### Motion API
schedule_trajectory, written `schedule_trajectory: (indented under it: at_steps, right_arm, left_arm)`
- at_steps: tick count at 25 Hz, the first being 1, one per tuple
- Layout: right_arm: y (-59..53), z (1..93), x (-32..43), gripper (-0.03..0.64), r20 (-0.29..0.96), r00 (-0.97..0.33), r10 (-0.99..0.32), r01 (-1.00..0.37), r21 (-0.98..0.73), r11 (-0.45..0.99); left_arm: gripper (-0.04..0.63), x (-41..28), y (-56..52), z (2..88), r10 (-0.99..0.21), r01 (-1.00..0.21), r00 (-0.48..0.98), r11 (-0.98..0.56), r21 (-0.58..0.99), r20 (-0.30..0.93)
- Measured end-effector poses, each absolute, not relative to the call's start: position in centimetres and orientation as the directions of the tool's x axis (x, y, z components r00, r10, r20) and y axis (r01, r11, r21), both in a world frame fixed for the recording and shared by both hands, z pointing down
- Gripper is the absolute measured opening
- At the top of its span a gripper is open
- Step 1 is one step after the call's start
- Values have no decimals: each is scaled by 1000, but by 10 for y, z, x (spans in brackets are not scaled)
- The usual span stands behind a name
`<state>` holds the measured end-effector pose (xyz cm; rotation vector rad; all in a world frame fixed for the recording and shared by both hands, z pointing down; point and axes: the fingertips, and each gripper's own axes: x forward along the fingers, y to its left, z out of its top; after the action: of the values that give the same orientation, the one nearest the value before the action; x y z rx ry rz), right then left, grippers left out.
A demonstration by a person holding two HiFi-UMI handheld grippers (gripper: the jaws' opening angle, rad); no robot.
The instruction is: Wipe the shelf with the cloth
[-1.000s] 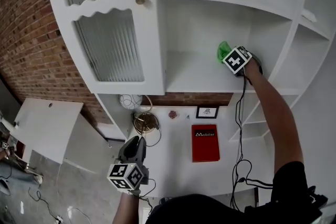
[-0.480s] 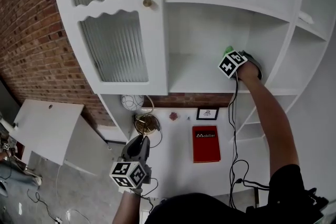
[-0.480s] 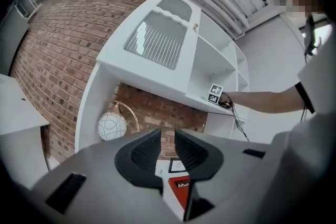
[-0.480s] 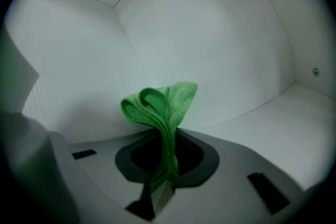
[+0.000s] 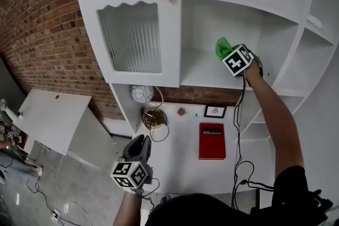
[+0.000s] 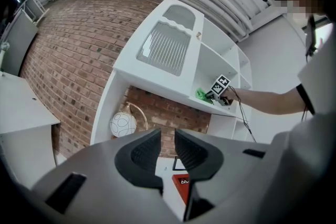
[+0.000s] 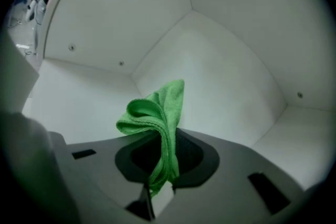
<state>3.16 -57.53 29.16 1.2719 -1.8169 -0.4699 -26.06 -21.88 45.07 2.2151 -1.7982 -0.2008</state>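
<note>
The right gripper [image 5: 226,52] is reached into the open middle bay of the white wooden cabinet, its jaws clamped on a crumpled green microfibre cloth [image 5: 223,46]. In the right gripper view the cloth [image 7: 157,113] stands up from between the closed jaws of the right gripper [image 7: 163,157], facing the bay's far corner. It is over the right part of the white shelf board [image 5: 204,74], though I cannot tell if it touches the board. The left gripper [image 5: 139,146] hangs low at near left, over the white desk [image 5: 180,166]. Its jaws stand a narrow gap apart, nothing between them [image 6: 168,149]. A red book [image 5: 212,140] lies on the desk.
</note>
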Motion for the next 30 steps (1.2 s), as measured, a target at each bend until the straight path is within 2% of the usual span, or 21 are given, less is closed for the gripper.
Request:
schedule_trajectory:
  at_steps: [4, 11, 17, 30]
  right_arm:
    - [-546, 286, -49, 52, 418, -307, -855, -512, 685, 519]
    - [-517, 317, -130, 52, 496, -460, -737, -410, 618, 671]
    - [-522, 329, -105, 52, 542, -345, -766, -354, 681, 641]
    - [-546, 334, 56, 52, 557, -102, -824, -485, 695, 530]
  left_arm:
    - [80, -277, -196, 450, -985, -945, 155, -127, 302, 71]
    - [80, -306, -157, 450, -996, -956, 47, -22, 293, 79]
    - [80, -311, -149, 454, -996, -957, 27, -1, 289, 89]
    - [80, -242, -209, 462, -966, -933, 234, -193, 303, 105]
